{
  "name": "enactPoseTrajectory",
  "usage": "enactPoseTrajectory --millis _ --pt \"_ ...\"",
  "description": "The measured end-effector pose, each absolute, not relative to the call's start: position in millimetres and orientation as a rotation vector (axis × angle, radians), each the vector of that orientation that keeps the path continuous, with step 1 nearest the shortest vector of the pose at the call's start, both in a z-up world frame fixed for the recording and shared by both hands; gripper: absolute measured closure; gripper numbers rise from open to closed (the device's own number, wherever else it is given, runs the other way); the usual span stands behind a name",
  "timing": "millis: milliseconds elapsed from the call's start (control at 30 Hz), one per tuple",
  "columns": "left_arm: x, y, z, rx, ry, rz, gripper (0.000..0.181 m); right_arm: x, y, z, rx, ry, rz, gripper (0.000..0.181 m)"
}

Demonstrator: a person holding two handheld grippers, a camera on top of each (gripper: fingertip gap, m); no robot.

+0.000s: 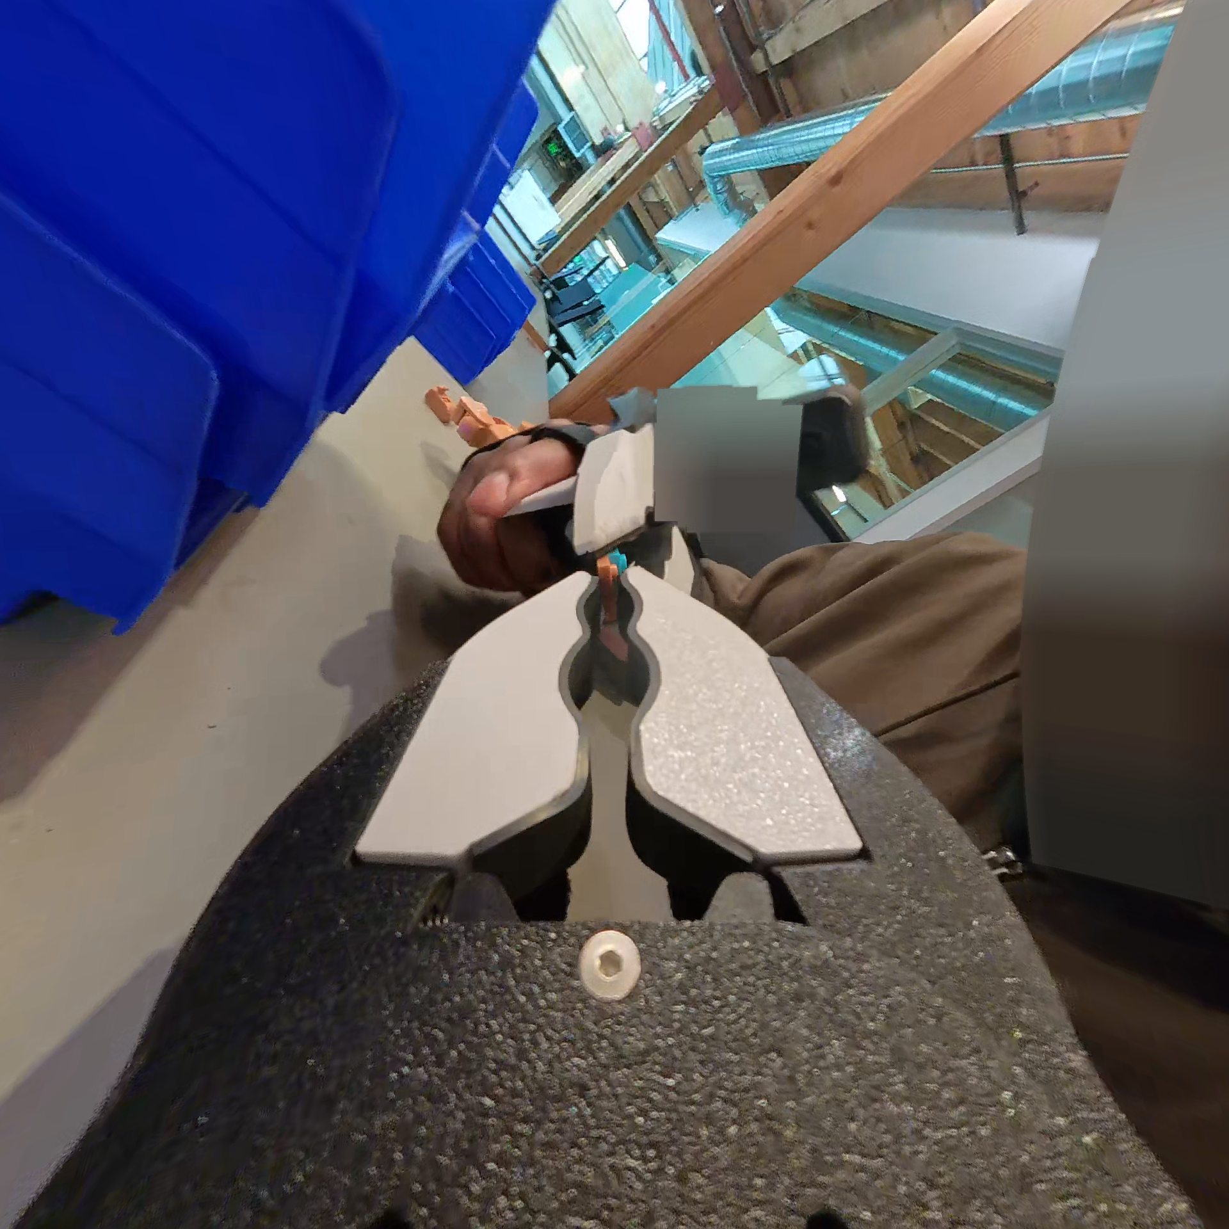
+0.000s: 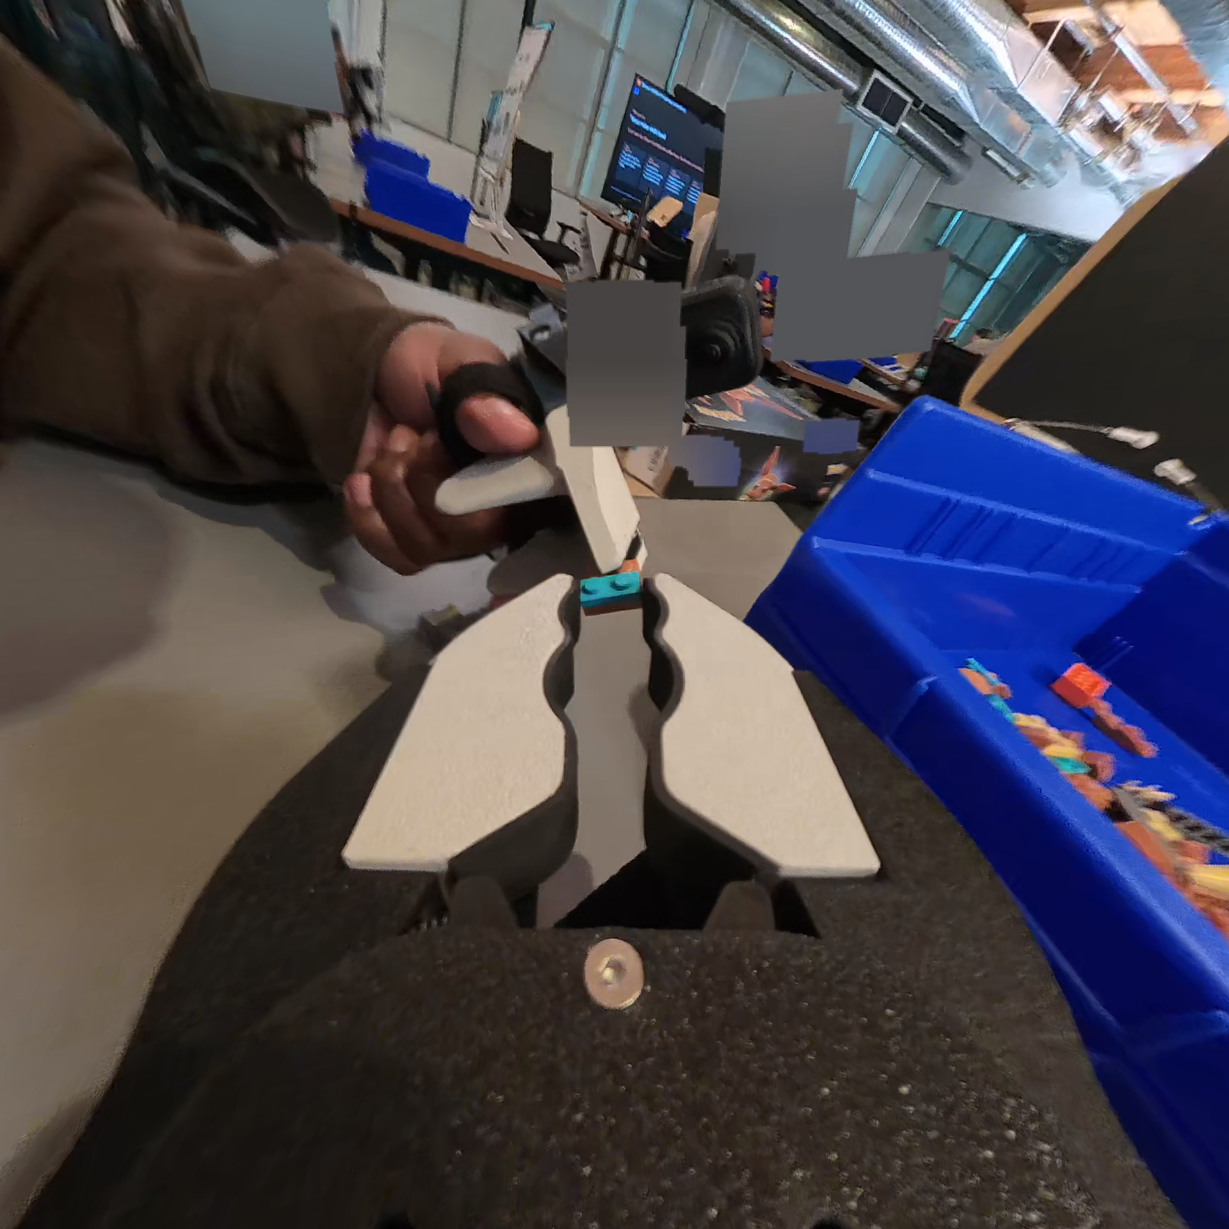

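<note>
Two small brick pieces meet between the grippers. In the right wrist view a teal plate stacked on a brown one sits clamped at the tips of the right gripper, studs up, its long axis running crosswise from one finger to the other. An orange piece touches its far edge, held at the tips of the left gripper, which comes in from above. In the left wrist view the left gripper has its fingers nearly together on that thin orange piece, which stands edge-on along the fingers and points forward toward the teal bit.

The risk, as I judge it: both grips are at the very tips, so a skewed push could twist a piece out or pop the stack loose.

A blue bin with loose bricks stands just right of the right gripper. More orange parts lie on the table near the bins.
</note>
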State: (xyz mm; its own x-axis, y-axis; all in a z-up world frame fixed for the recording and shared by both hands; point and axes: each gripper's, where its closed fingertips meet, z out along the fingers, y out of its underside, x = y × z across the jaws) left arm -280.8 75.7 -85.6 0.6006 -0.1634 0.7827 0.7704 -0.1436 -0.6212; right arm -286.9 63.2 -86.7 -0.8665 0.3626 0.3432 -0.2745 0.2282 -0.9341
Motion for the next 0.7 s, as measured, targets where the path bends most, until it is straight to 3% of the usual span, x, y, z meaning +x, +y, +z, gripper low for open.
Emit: enactPoseTrajectory --millis 400,700 --pt "-293 78 -108 -1.789 -0.514 -0.397 0.177 -307 68 -108 0.128 -1.860 1.020 0.160" --pt "-293 79 -105 -1.836 -0.336 -0.181 0.177 -306 68 -107 0.068 -1.899 1.098 0.164"
